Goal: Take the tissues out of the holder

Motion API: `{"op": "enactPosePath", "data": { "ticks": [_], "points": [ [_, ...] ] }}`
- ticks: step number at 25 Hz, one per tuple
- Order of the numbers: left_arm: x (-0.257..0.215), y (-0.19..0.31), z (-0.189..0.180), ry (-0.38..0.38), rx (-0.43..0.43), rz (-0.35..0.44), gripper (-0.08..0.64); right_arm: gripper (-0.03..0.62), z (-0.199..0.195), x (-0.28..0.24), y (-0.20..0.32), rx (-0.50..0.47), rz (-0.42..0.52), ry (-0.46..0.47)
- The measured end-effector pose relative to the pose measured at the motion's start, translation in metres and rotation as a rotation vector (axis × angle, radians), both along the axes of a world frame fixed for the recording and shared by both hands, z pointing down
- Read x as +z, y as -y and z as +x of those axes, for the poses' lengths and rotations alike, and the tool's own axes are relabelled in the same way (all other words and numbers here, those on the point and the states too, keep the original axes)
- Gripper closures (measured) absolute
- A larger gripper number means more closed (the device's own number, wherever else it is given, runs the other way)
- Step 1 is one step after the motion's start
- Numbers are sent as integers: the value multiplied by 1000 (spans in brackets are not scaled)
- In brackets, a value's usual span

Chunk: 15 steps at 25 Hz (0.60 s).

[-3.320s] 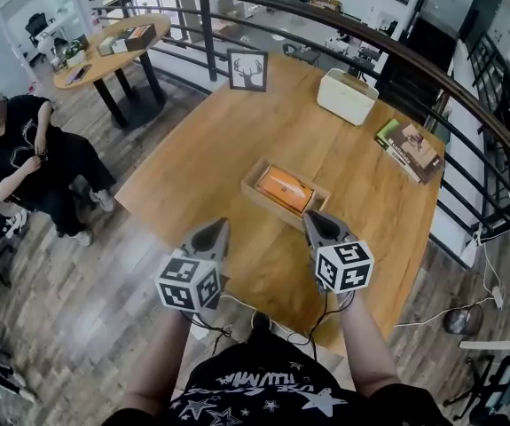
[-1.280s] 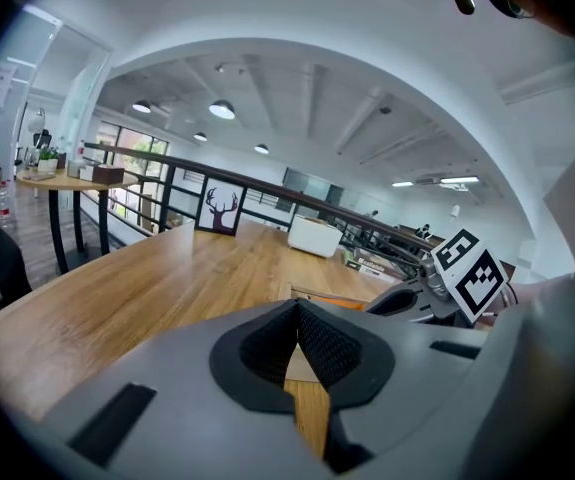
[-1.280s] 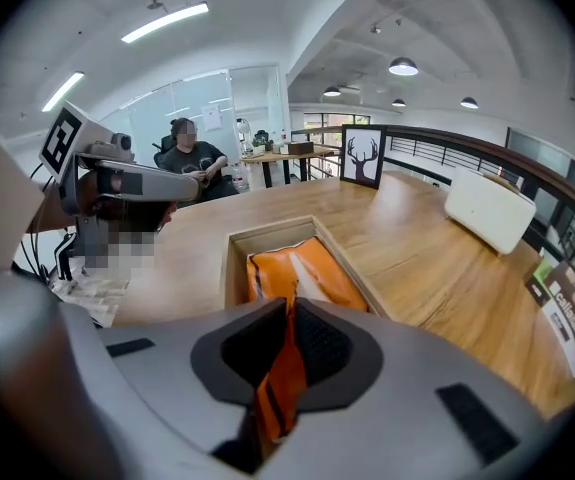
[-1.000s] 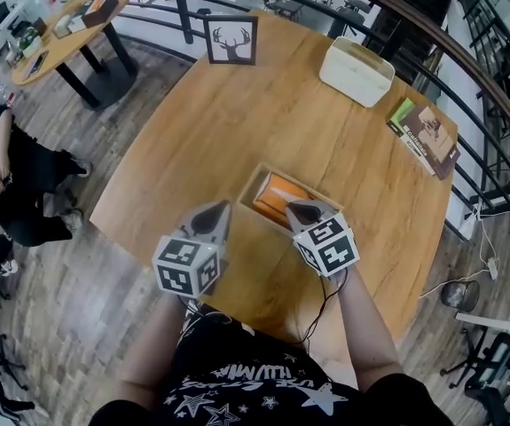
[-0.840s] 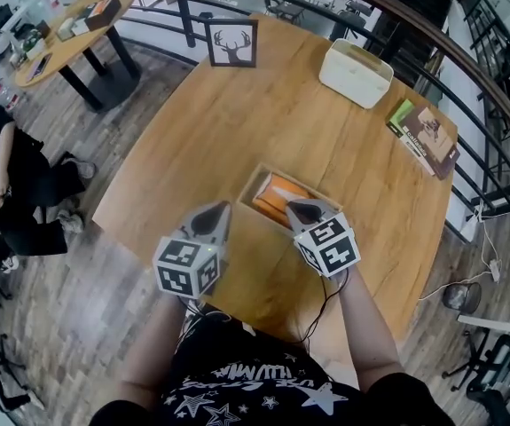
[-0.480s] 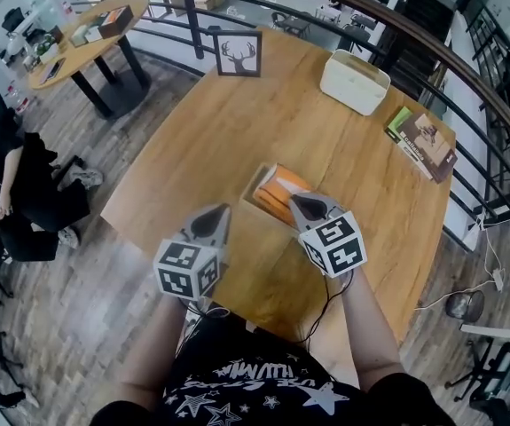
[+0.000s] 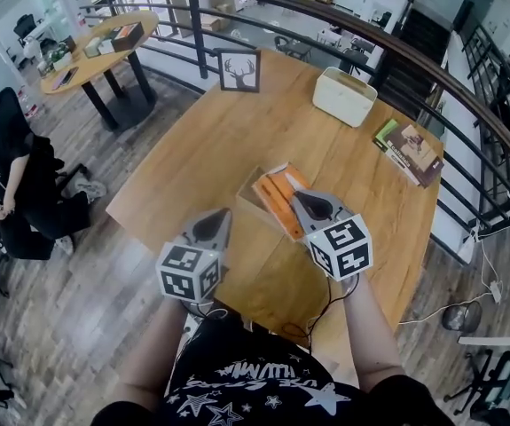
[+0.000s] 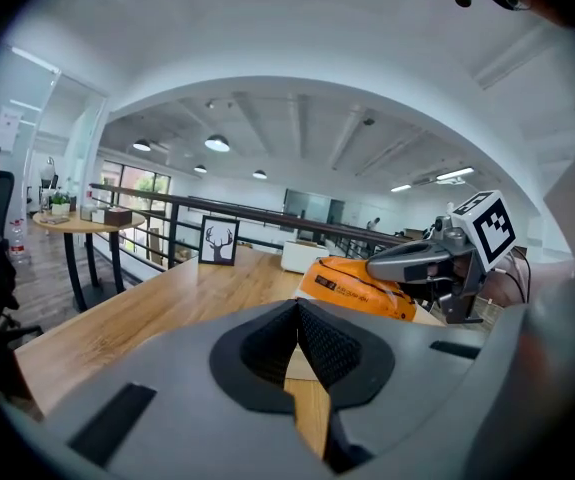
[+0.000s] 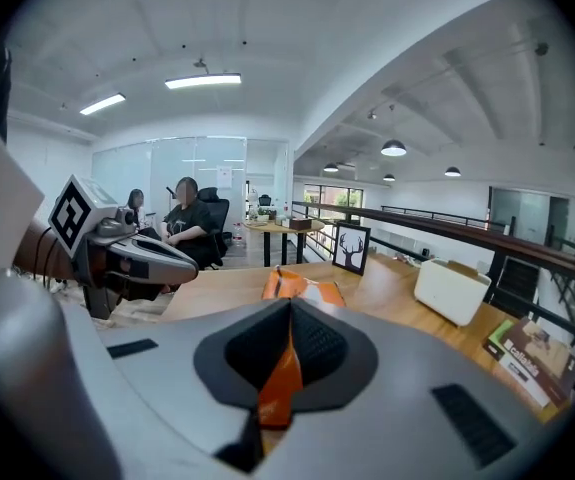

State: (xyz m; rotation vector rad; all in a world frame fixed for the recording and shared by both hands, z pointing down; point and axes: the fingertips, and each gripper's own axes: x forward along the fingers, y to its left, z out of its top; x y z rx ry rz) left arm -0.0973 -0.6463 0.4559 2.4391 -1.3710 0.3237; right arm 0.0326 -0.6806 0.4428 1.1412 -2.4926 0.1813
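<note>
An orange tissue pack hangs tilted above the table, with my right gripper shut on its near edge. In the right gripper view an orange flap of the pack is pinched between the pads, and the rest of it sticks out beyond them. The light wooden holder lies on the table under the pack, mostly hidden by it. My left gripper hovers to the left of the holder, shut with nothing in it. In the left gripper view, the pack and the right gripper show at the right.
On the wooden table stand a framed deer picture, a white box and some books. A dark railing curves behind it. A round table and a seated person are at the left.
My right gripper has risen with the orange pack, which has tilted up out of the holder. The left gripper has also lifted a little.
</note>
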Motion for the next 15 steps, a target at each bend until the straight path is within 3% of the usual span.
{"op": "enactPosePath", "data": {
  "ticks": [6, 15],
  "points": [
    [-8, -31, 5, -16, -49, 21, 548, 575, 10, 1, -39, -34, -18, 8],
    [9, -66, 7, -3, -89, -27, 548, 575, 19, 19, -73, -50, -100, 95]
  ]
}}
